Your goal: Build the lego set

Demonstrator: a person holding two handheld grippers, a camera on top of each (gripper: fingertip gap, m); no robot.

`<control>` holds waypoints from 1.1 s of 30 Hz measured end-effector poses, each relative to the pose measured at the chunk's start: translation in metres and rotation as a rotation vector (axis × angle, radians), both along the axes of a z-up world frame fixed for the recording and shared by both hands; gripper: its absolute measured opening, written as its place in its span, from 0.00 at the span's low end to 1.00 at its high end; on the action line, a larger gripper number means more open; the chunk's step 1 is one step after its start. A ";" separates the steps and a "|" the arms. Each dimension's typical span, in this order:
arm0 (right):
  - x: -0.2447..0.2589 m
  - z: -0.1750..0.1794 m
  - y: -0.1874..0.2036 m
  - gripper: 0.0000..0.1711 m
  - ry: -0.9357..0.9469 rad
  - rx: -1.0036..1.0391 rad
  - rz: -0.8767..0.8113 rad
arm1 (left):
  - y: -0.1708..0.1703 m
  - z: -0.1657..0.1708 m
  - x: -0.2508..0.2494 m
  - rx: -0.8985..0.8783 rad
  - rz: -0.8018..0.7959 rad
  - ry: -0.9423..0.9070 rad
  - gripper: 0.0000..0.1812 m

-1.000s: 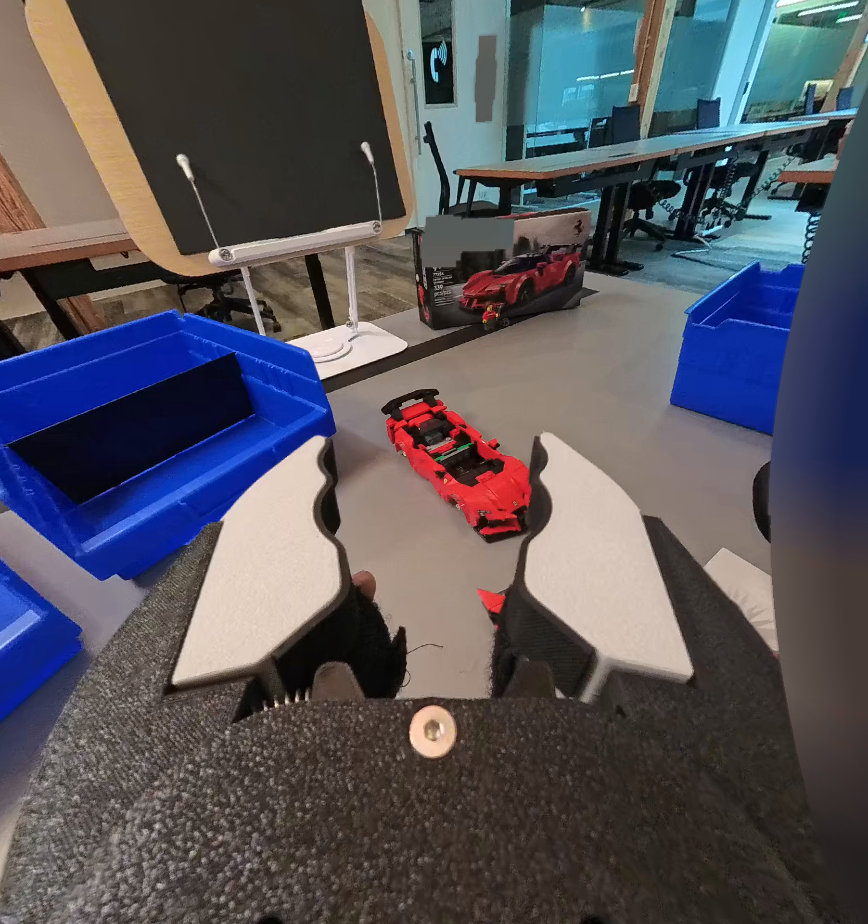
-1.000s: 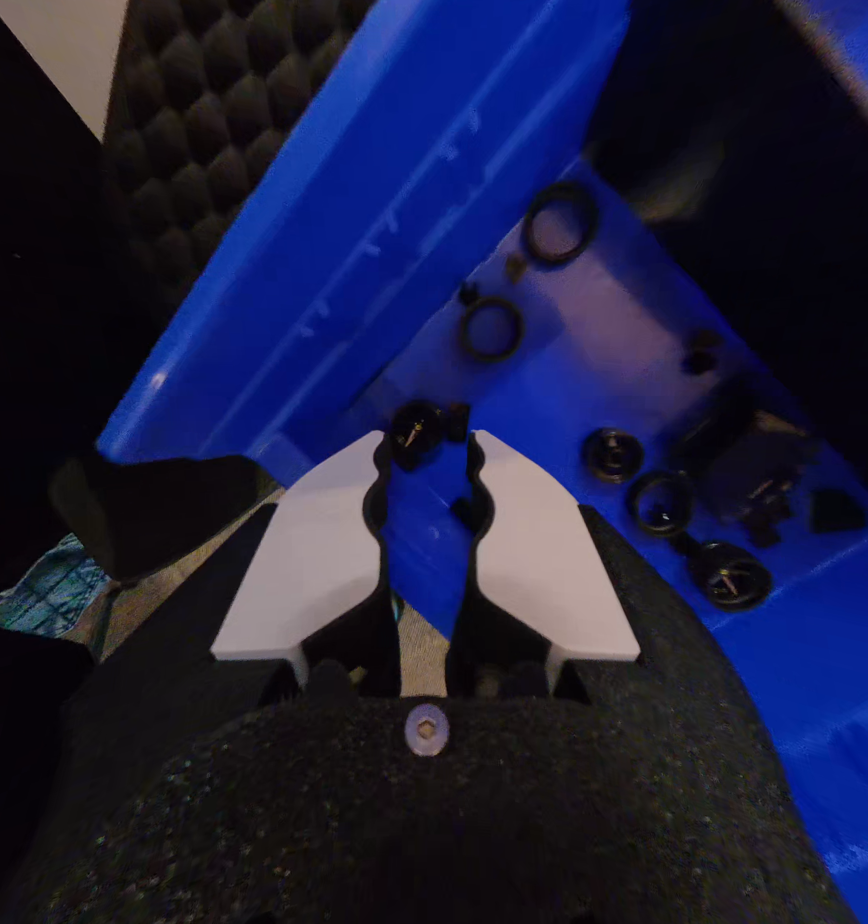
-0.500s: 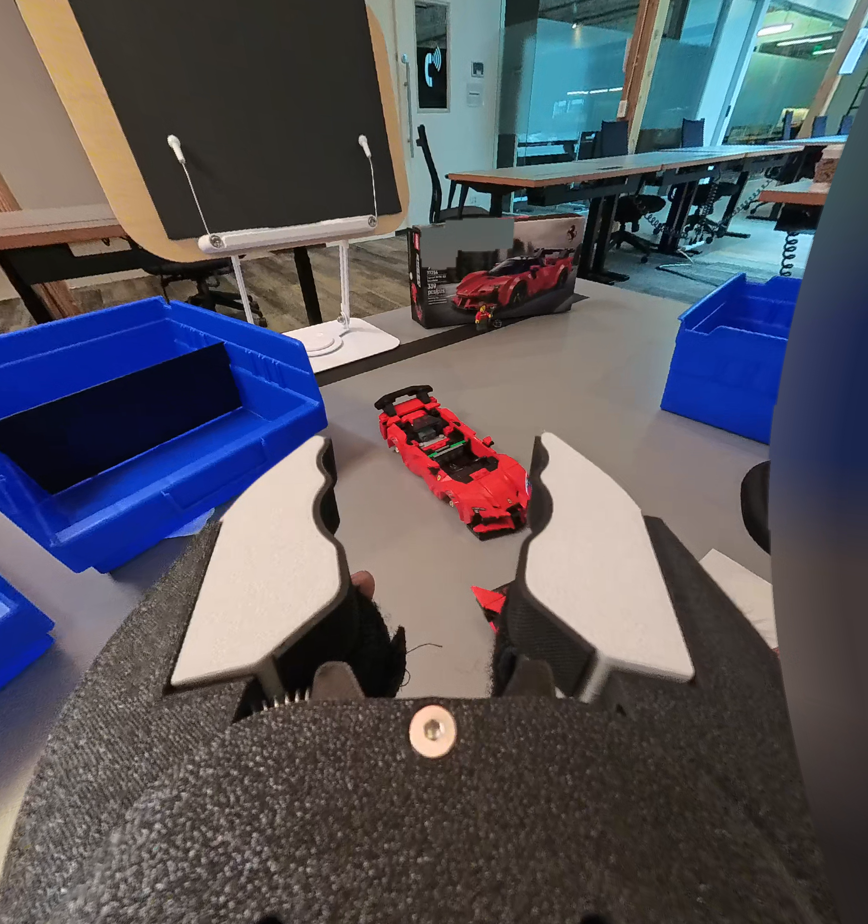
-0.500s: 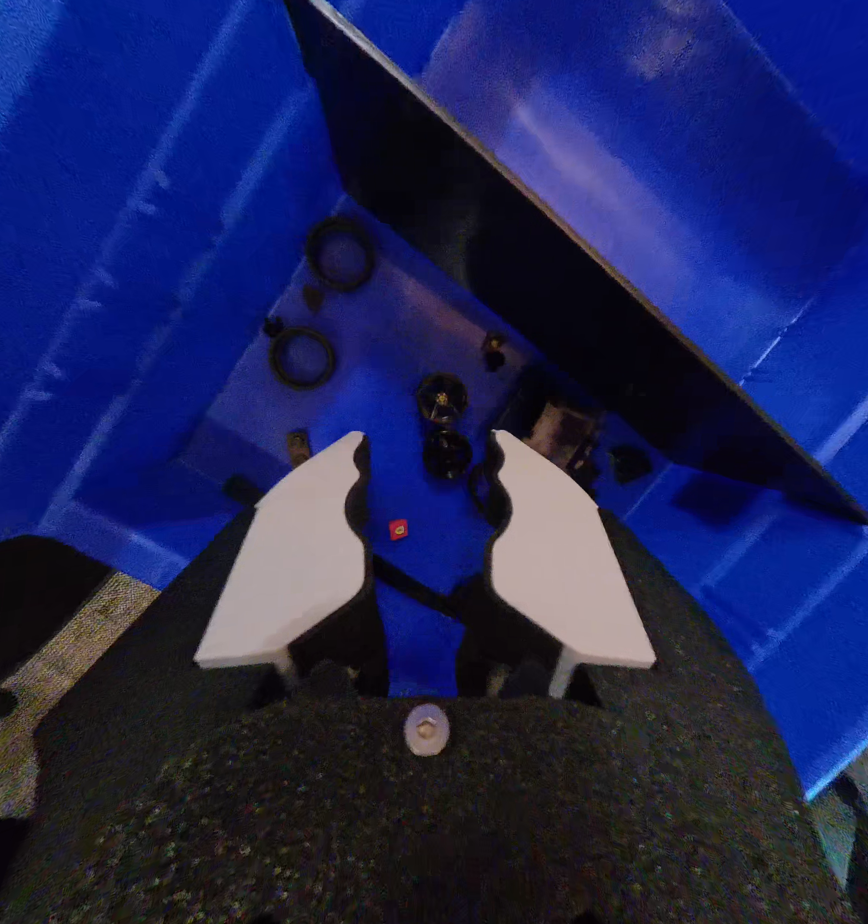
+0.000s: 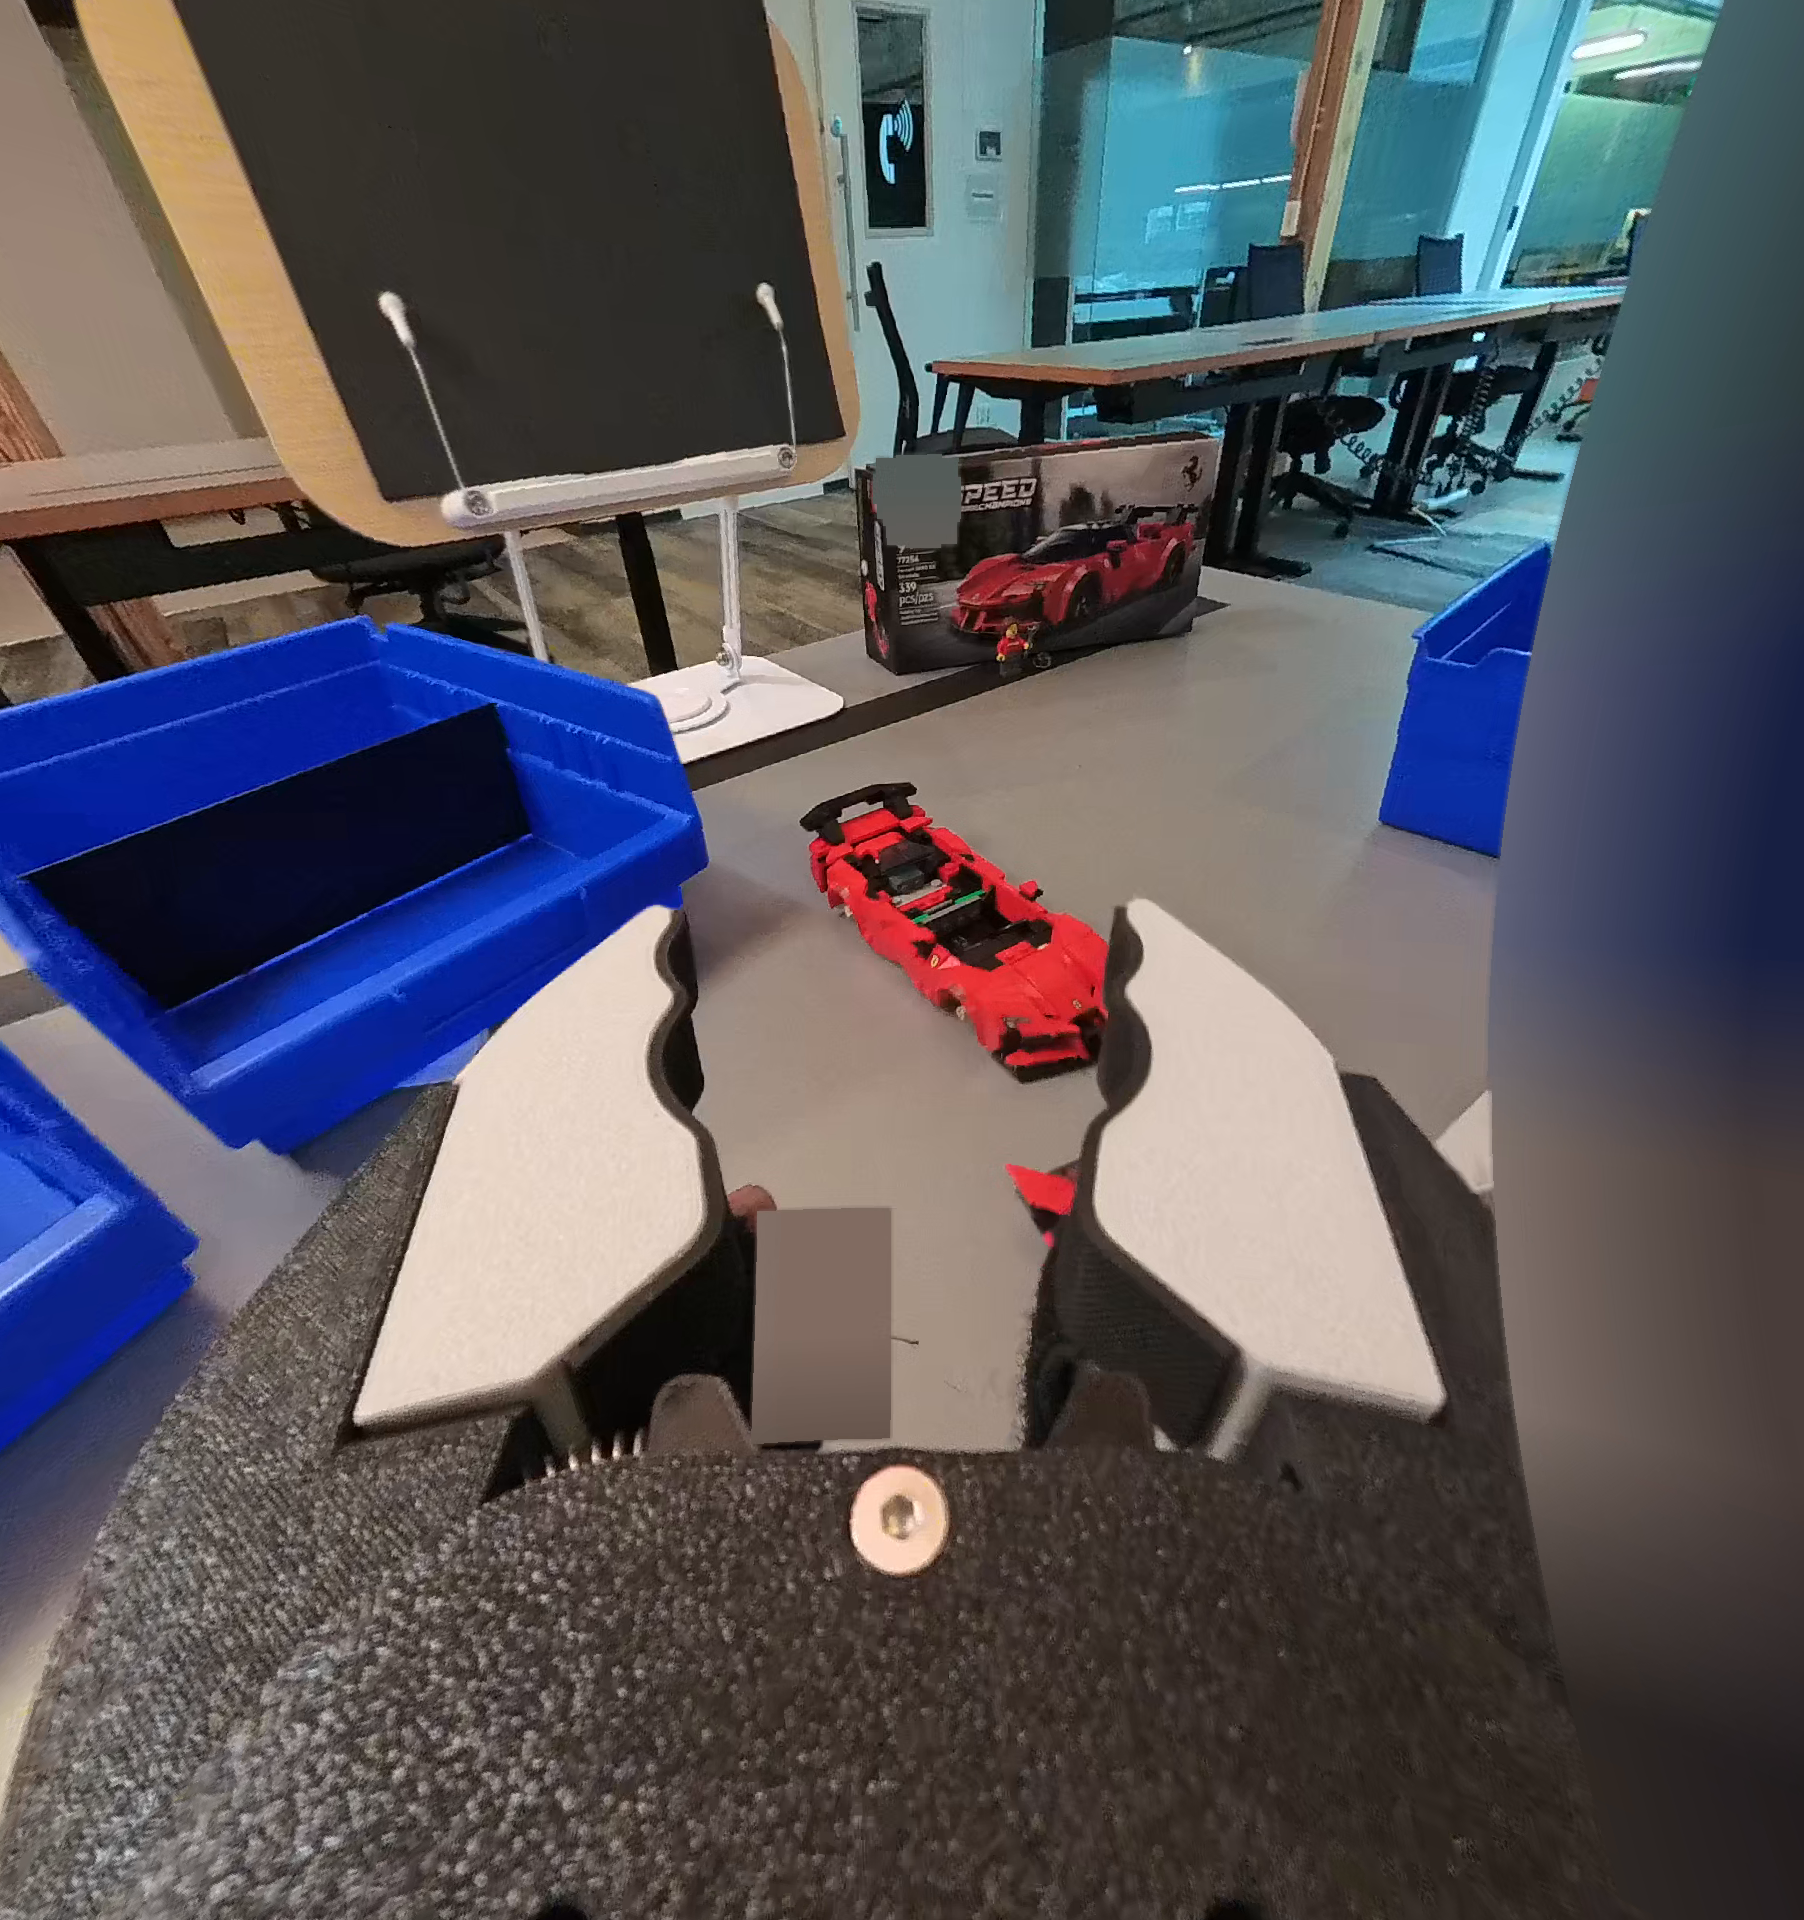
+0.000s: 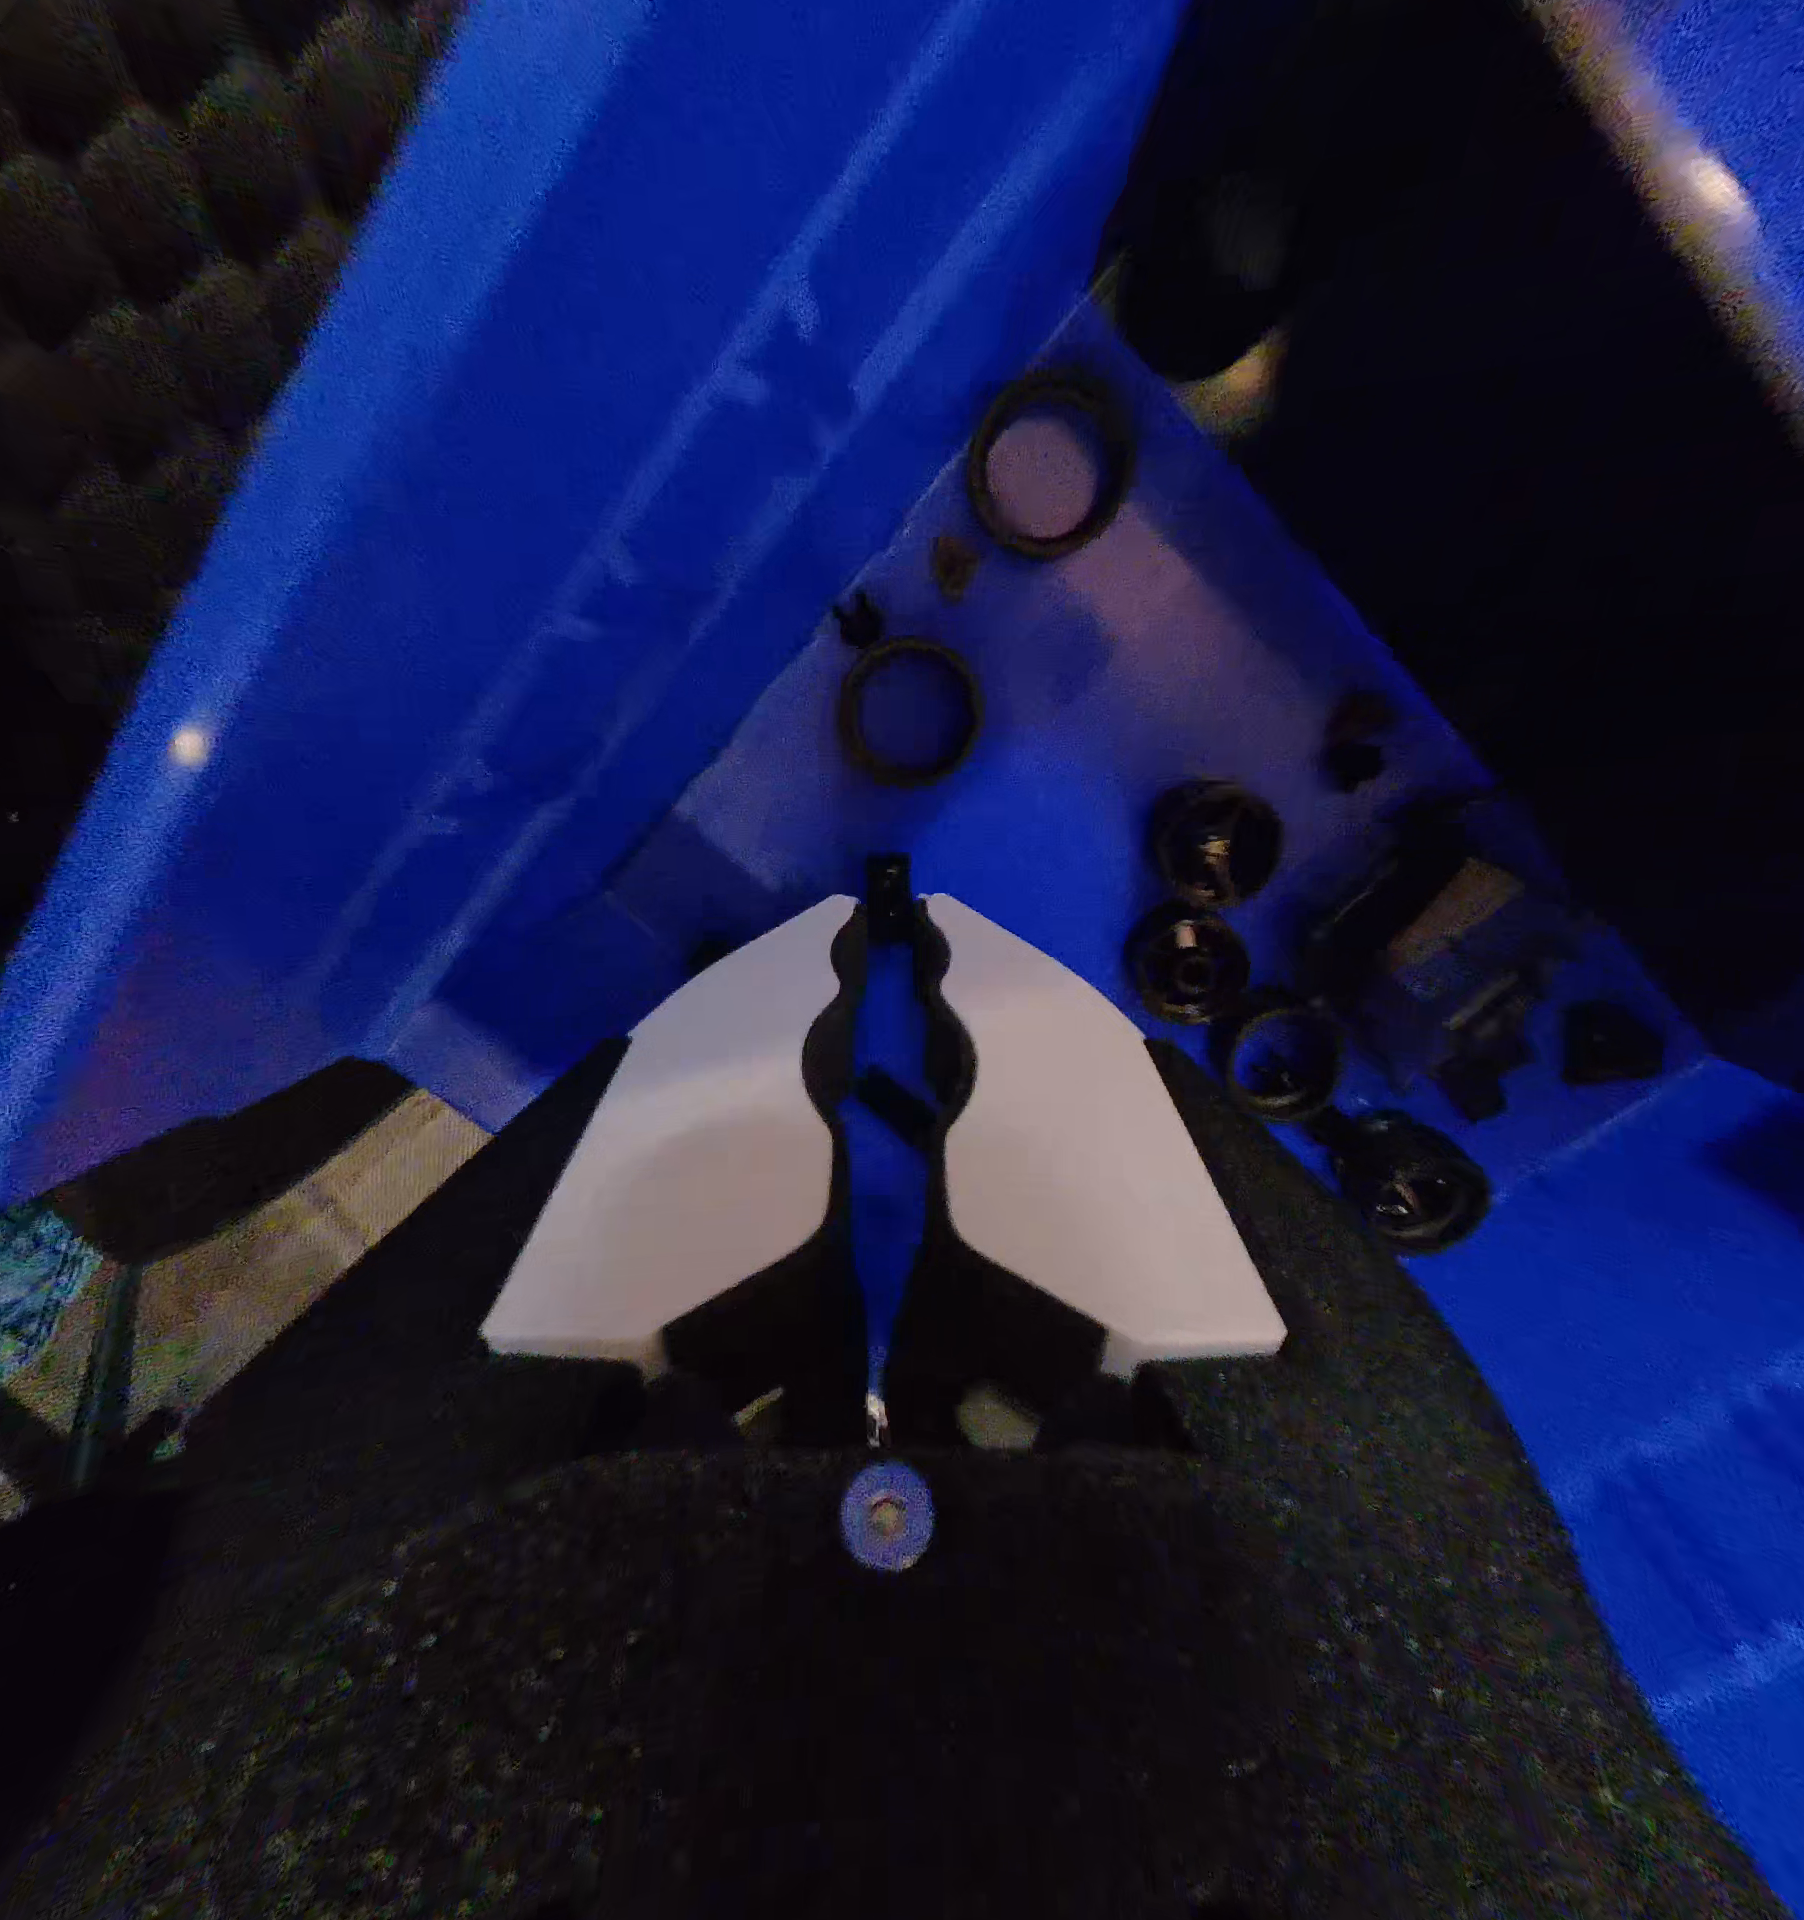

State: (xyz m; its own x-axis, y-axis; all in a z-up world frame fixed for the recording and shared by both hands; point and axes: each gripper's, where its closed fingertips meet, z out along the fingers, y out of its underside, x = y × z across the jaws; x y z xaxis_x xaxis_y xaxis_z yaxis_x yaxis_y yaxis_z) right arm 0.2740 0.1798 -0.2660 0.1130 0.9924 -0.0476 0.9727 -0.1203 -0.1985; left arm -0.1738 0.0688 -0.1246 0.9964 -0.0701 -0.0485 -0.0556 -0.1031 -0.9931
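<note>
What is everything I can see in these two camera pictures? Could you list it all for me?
Toy car: 1, red, partly built, on the grey table.
Loose red piece: 1, on the table near the left gripper.
Set box: 1, dark with a red car picture, far edge of table.
Book stand: 1, black board with wood rim, white base.
Bins: 3 blue in the left wrist view, two at left, one at right.
Parts bin: 1, blue, in the right wrist view.
Tyre rings: 2 lying flat, black.
Wheels: about 4, black.
Small dark pieces: several, too dim to count.
Left gripper: open, empty.
Right gripper: shut on a small black piece.
</note>
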 end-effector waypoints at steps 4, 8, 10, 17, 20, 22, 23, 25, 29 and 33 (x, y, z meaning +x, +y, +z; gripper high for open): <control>-0.055 0.077 0.011 0.05 0.231 0.172 -0.076 | -0.018 0.001 -0.003 0.014 -0.018 -0.004 0.42; -0.172 0.121 -0.029 0.05 0.447 0.202 0.055 | -0.036 -0.001 -0.007 0.040 -0.025 -0.007 0.42; -0.212 0.094 -0.030 0.05 0.378 0.186 0.064 | -0.043 -0.004 -0.011 0.055 -0.034 -0.023 0.42; -0.255 -0.010 -0.014 0.08 0.071 0.026 0.055 | -0.064 -0.025 -0.036 0.032 -0.052 -0.091 0.42; -0.254 -0.007 -0.016 0.18 0.057 0.046 0.076 | -0.069 -0.032 -0.049 0.026 -0.036 -0.113 0.42; -0.254 0.005 -0.015 0.18 0.107 0.071 0.074 | -0.070 -0.034 -0.054 0.035 -0.031 -0.132 0.42; -0.253 0.016 -0.017 0.18 0.151 0.066 0.067 | -0.069 -0.034 -0.056 0.039 -0.028 -0.140 0.42; -0.242 0.054 -0.020 0.19 0.275 0.087 0.055 | -0.065 -0.033 -0.057 0.042 -0.024 -0.153 0.42; -0.149 0.150 0.014 0.21 0.477 0.325 -0.118 | -0.055 -0.025 -0.057 0.050 -0.014 -0.153 0.42; 0.000 0.149 0.056 0.22 0.289 0.467 -0.367 | -0.041 -0.015 -0.061 0.068 0.002 -0.193 0.41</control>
